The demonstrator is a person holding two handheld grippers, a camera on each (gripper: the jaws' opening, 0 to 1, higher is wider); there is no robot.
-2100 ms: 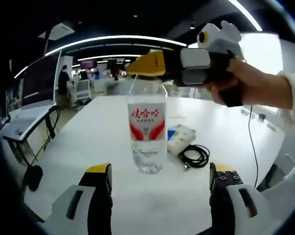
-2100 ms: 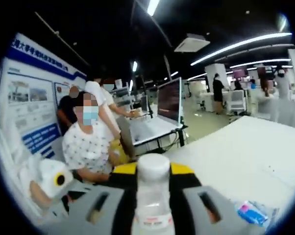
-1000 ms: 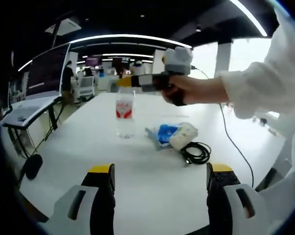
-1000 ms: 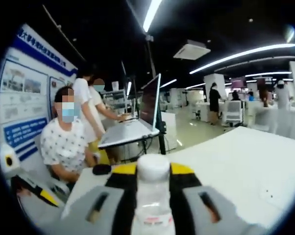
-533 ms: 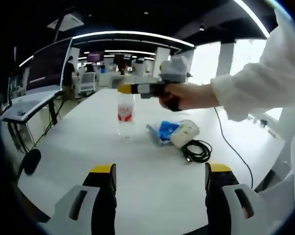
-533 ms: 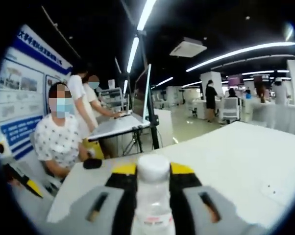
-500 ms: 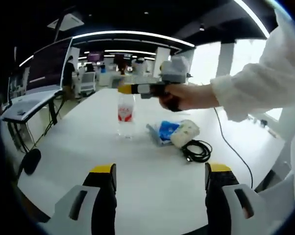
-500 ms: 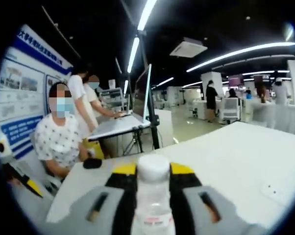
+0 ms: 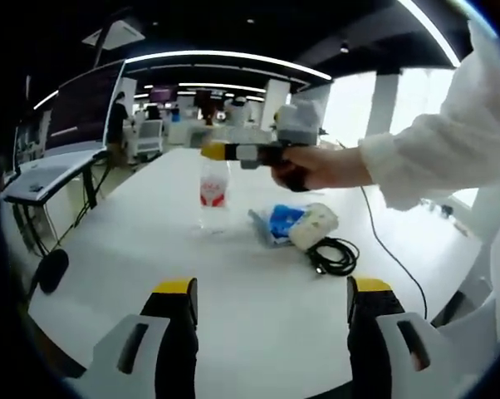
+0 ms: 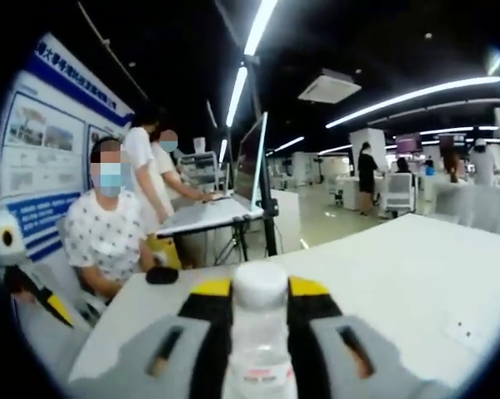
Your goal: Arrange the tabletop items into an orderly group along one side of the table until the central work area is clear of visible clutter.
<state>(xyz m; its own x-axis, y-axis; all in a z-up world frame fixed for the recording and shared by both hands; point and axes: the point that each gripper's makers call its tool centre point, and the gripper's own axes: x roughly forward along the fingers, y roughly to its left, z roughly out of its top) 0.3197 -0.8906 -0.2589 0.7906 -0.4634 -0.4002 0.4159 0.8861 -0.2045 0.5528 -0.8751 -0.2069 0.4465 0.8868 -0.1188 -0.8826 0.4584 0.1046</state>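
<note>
While my right gripper (image 10: 247, 312) has its fingers clenched on the bottle (image 9: 213, 188), standing at twelve o'clock on the desk (image 9: 233, 283), my left gripper (image 9: 271, 312) waits released; next I release it.

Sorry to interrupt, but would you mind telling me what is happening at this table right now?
A person is tidying a white table with handheld tongs. The right tongs are shut on the neck of a water bottle standing upright on the table, beside a blue packet, a white adapter and a coiled black cable. The left tongs hang open and empty nearer the table edge.
</note>
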